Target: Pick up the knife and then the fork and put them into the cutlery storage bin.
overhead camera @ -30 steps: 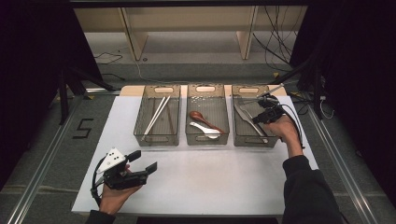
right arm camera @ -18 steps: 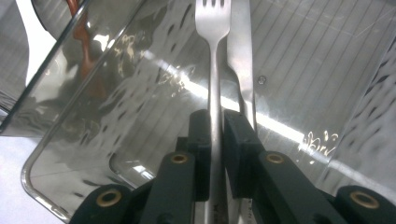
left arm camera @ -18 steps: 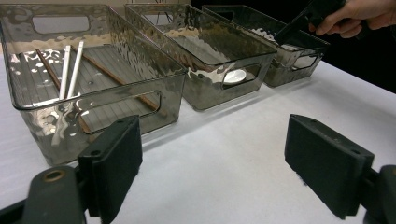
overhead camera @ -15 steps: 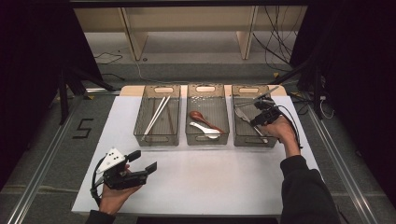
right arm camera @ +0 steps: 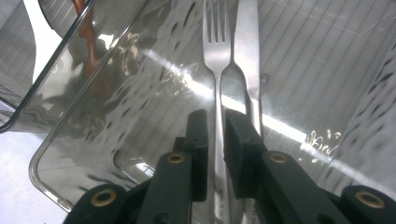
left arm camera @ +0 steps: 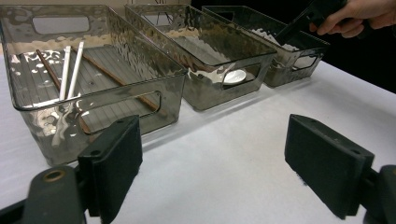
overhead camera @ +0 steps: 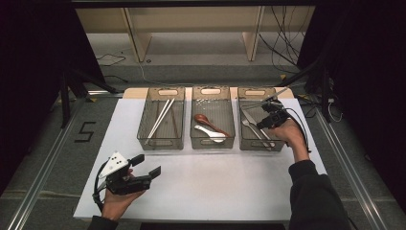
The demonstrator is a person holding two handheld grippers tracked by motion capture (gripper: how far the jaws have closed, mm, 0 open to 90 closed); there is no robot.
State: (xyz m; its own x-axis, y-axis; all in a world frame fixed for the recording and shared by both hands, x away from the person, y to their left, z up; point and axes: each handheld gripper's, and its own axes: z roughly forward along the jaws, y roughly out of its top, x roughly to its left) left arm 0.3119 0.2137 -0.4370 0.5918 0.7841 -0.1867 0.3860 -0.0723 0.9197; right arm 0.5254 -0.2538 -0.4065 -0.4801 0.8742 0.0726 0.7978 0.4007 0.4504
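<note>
Three clear bins stand in a row on the white table top (overhead camera: pixel 230 182). My right gripper (overhead camera: pixel 263 125) reaches into the right bin (overhead camera: pixel 253 146). Its jaws are shut on the handle of a steel fork (right arm camera: pixel 215 56), which lies beside a table knife (right arm camera: pixel 247 46) on the bin floor; the right gripper (right arm camera: pixel 215 140) holds the handle low down. The fork (overhead camera: pixel 249 127) runs diagonally in that bin. My left gripper (overhead camera: pixel 147 165) is held over the table's front left, open, with nothing between its jaws; the left gripper (left arm camera: pixel 219 158) faces the bins.
The left bin (overhead camera: pixel 160 143) holds white and brown chopsticks (overhead camera: pixel 160 117). In the middle bin (overhead camera: pixel 212 143) lie a brown spoon (overhead camera: pixel 203 119) and a white spoon (overhead camera: pixel 210 133). Metal rails run along both table sides, and cables lie at the back right.
My right gripper has shifted slightly left and lower inside the right bin. The left gripper has stayed where it was.
</note>
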